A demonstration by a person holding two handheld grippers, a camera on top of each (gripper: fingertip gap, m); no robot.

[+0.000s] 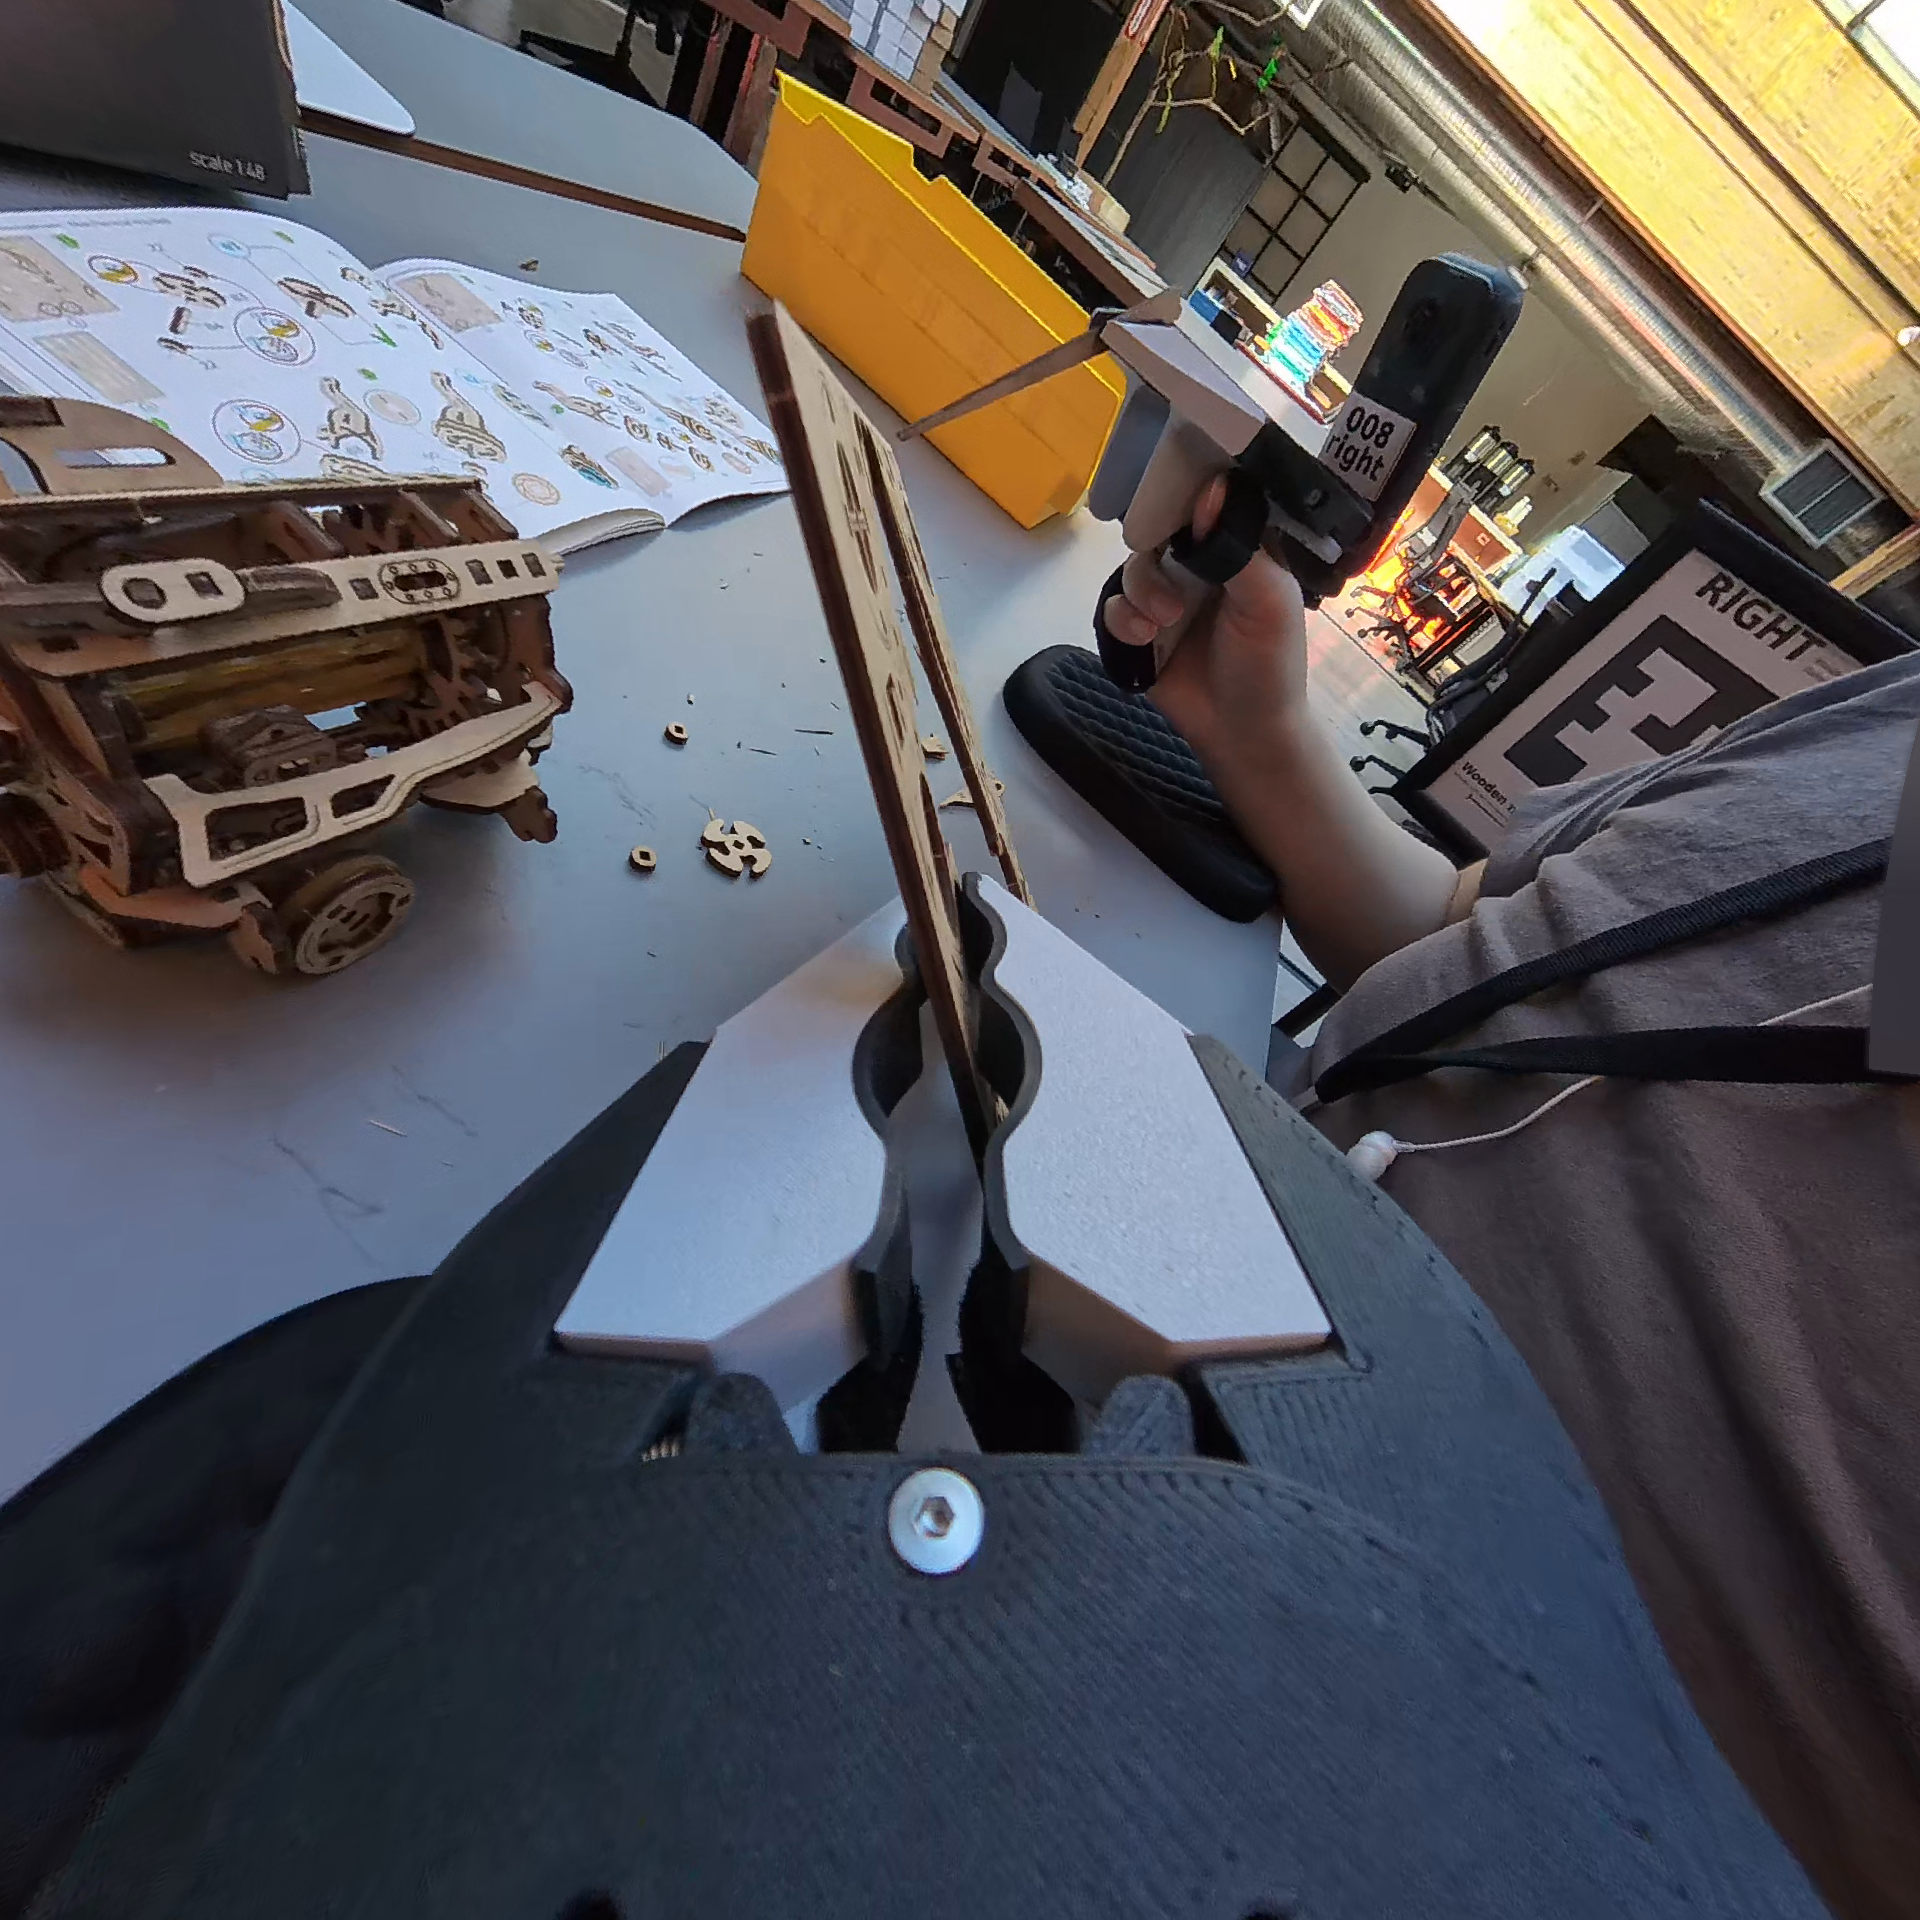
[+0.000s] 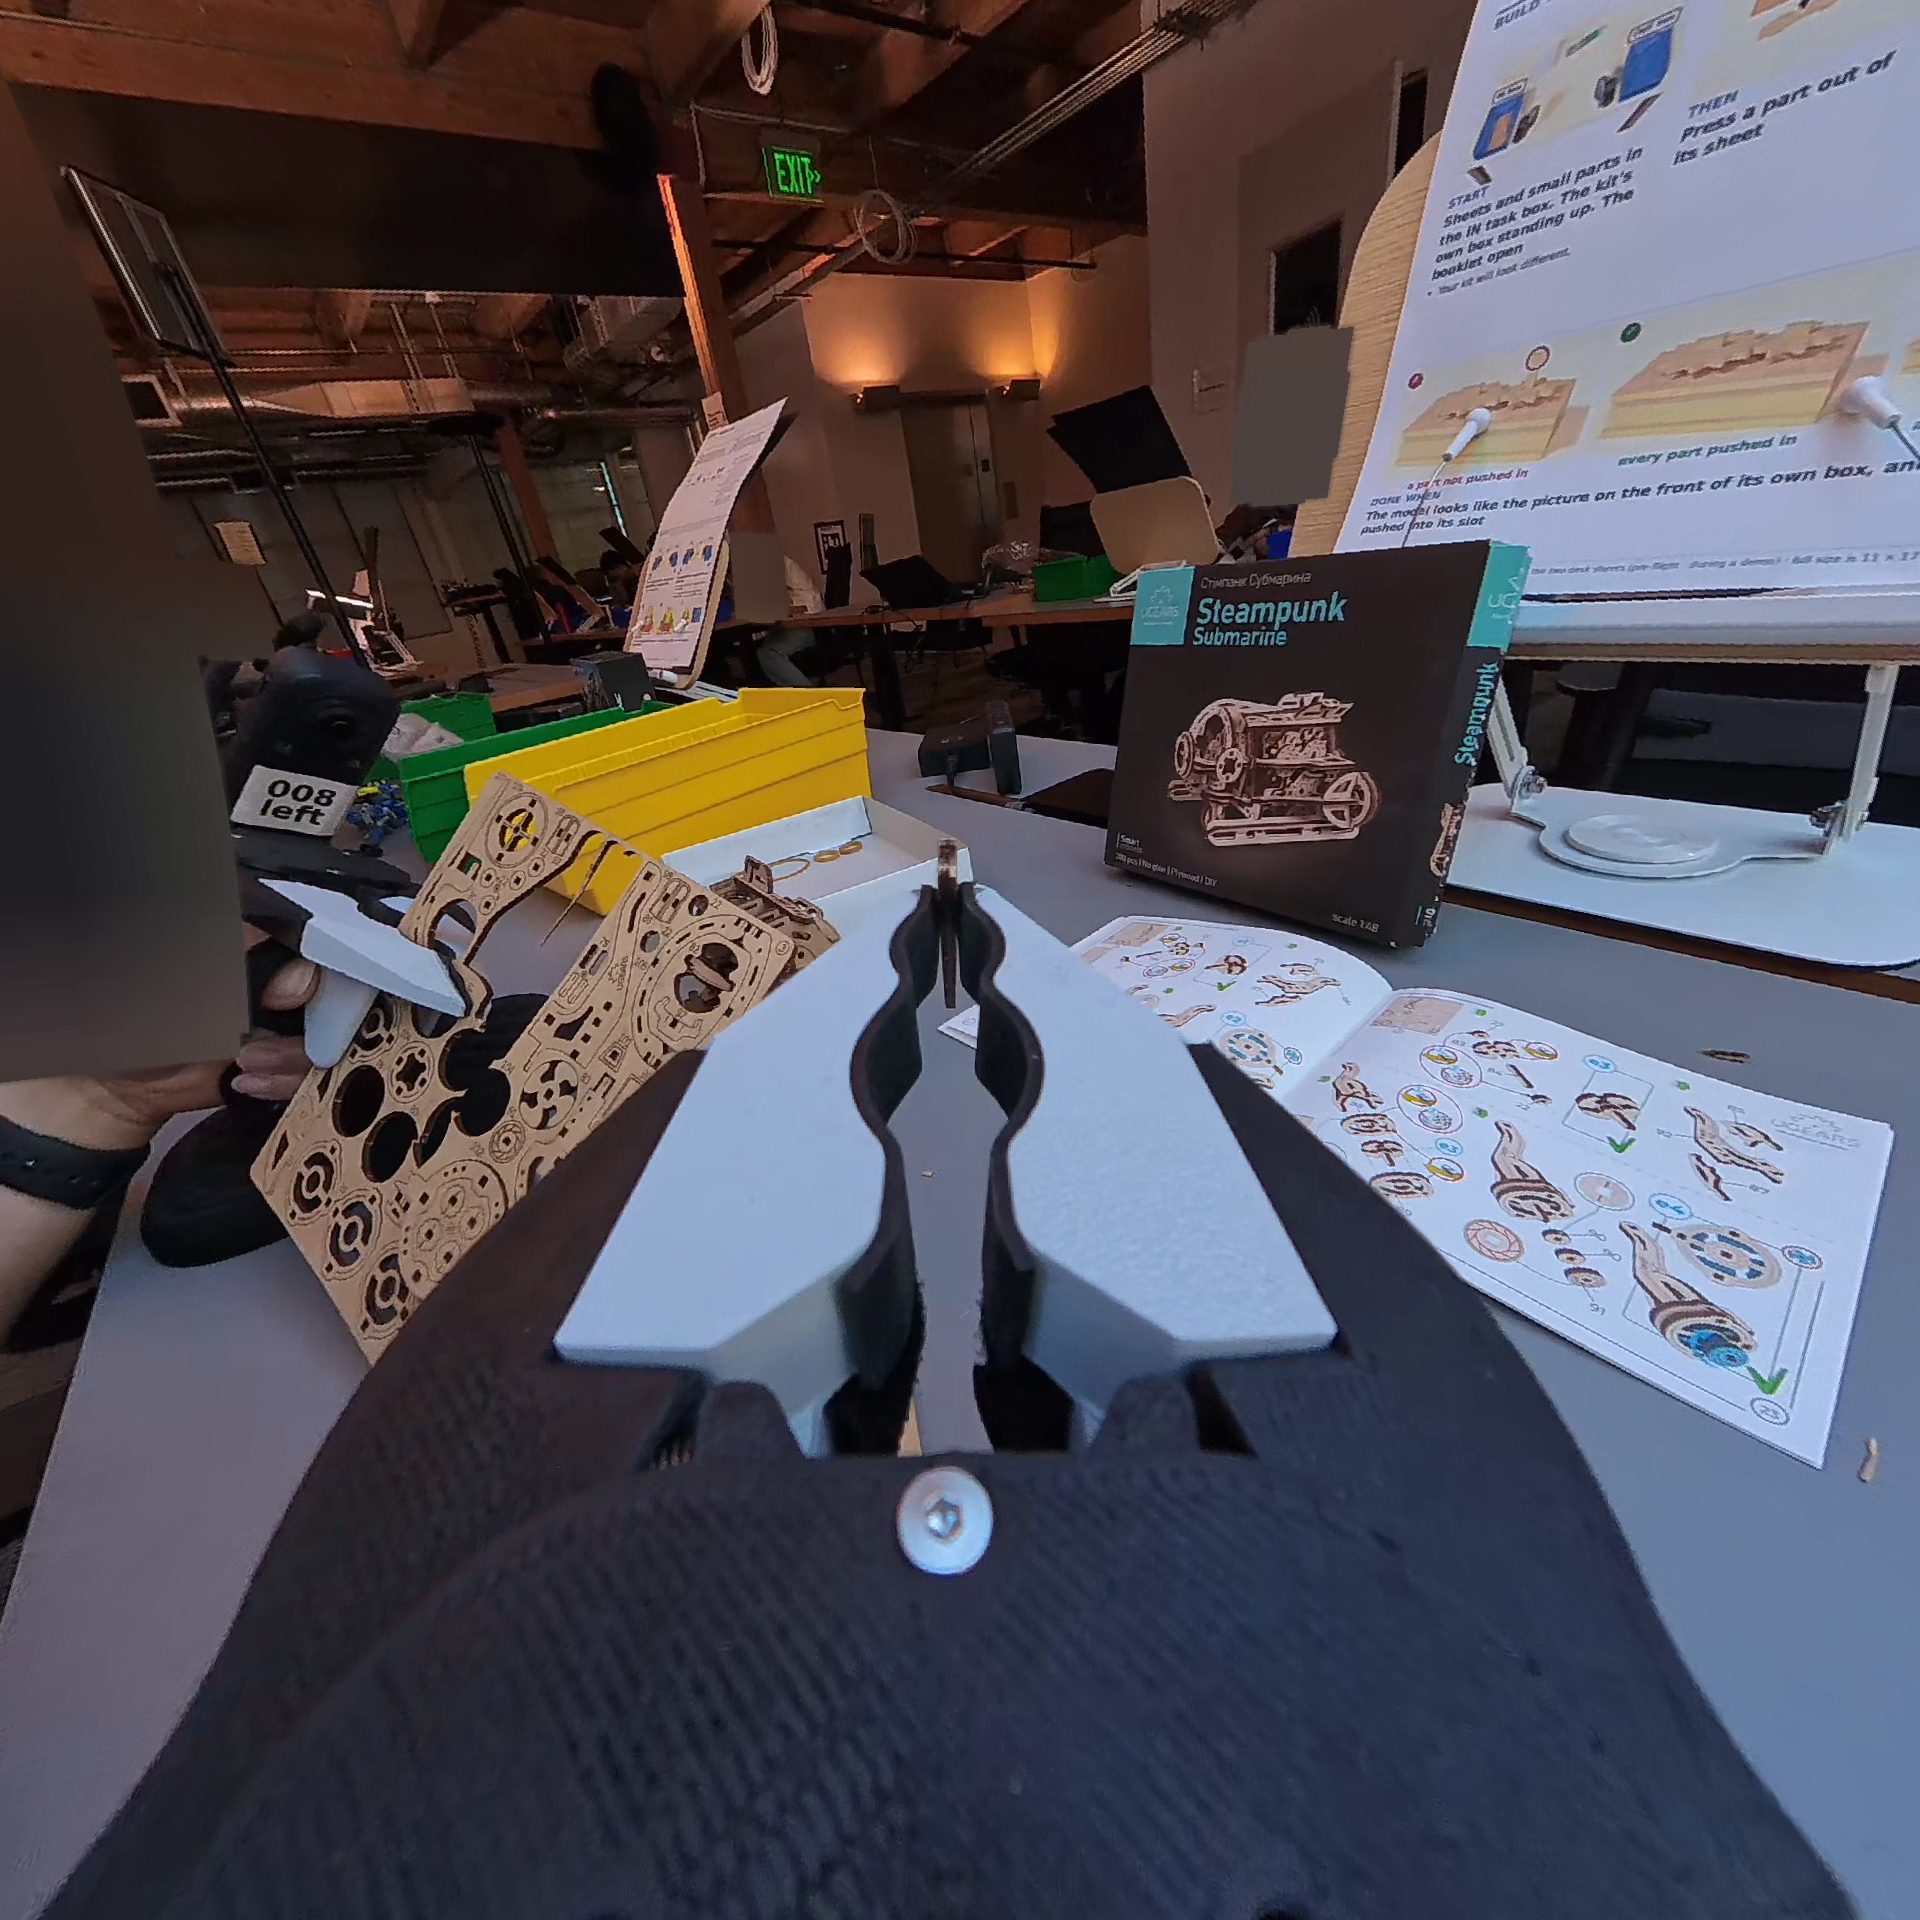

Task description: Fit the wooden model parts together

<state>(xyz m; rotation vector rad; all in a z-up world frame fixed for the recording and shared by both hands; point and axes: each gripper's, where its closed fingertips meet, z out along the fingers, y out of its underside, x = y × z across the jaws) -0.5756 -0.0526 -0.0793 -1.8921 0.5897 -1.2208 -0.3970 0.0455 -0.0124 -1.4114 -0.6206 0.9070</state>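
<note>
A laser-cut plywood sheet (image 1: 873, 665) is being clamped edge-on by the left gripper (image 1: 951, 997) near the half-built model (image 1: 260, 675), while a thin wooden stick (image 1: 997, 390), its long axis aimed at the sheet's face, is being pinched by the right gripper (image 2: 948, 914).

left wrist view: looks along its own fingers (image 1: 790, 1122), low over the grey table (image 1: 312, 1091), facing the yellow bin (image 1: 914, 301)
right wrist view: looks past its fingers (image 2: 769, 1143) toward the kit box (image 2: 1299, 748)
shared: instruction booklet (image 1: 416, 364), bin, plywood parts sheet (image 2: 499, 1091)
</note>
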